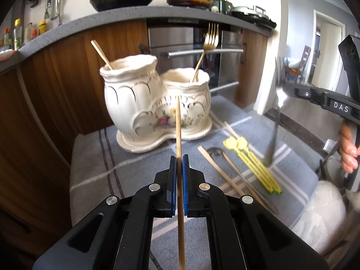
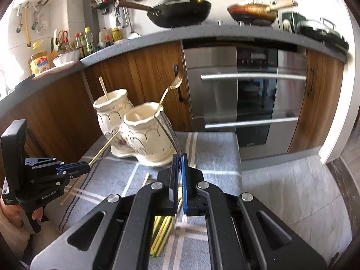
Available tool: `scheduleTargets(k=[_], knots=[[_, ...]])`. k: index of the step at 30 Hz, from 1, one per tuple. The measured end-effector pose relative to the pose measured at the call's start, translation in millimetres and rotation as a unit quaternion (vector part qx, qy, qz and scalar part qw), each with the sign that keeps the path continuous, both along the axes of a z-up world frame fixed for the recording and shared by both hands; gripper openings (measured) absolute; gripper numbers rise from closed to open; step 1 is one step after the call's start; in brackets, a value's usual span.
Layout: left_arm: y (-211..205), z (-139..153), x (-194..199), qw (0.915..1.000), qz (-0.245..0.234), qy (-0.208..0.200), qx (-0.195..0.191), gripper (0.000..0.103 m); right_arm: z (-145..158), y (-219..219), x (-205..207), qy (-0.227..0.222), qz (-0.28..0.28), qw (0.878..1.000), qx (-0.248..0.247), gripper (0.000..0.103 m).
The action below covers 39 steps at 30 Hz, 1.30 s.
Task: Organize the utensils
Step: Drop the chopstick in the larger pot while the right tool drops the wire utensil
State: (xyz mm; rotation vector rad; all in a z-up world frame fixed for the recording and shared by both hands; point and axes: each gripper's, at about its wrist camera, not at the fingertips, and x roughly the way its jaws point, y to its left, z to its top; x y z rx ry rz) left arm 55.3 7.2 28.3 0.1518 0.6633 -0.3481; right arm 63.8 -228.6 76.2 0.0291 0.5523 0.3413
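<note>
My left gripper (image 1: 179, 157) is shut on a wooden chopstick (image 1: 178, 123) that points up toward the white ceramic double-pot holder (image 1: 144, 103). The left pot holds another chopstick (image 1: 101, 52); in the right pot stands a gold fork (image 1: 210, 39). At the right edge of the left wrist view, my right gripper (image 1: 290, 91) is shut on a blurred silver fork (image 1: 273, 132) that hangs down over the cloth. In the right wrist view that gripper (image 2: 179, 157) grips the silver fork (image 2: 167, 130), tines near the holder (image 2: 148, 139). The left gripper (image 2: 87, 166) shows at the left with its chopstick (image 2: 102, 149).
On the grey striped cloth (image 1: 139, 164) lie wooden chopsticks (image 1: 221, 168), yellow sticks (image 1: 254, 164) and a dark spoon (image 1: 214, 151). Behind the holder are wooden cabinets and a steel oven (image 2: 247, 94). Pans sit on the counter (image 2: 180, 11). The cloth ends on the right above a tiled floor (image 2: 292, 180).
</note>
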Motion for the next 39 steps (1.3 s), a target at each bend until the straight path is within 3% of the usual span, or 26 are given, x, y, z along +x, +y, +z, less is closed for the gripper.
scheduleTargets(k=[12,20,24,32,39], knots=[[5.8,13.9,-2.1,0.9994,0.004,-0.028,-0.02,0.005,17.1,9.4,-3.6,-0.028,0.012,0.999,-0.019,0.002],[21.0,49.3,1.7,0.9926,0.017,-0.101,-0.065,0.005,41.2,14.5,-2.5,-0.041,0.034,0.999,0.005,0.002],[34.8,70.7,15.8,0.9843,0.027,-0.137,-0.108,0.005,61.9,21.5,2.1,-0.062,0.045,0.997,0.018,0.002],[53.4,107.0,54.3,0.9584,0.036,-0.208,-0.192,0.005,91.6,33.3,21.8,-0.096,0.051,0.993,0.036,0.002],[59.9,102.4,97.9,0.9458,0.043,-0.21,-0.244,0.005,98.8,43.3,44.0,-0.107,0.048,0.992,0.052,0.002]])
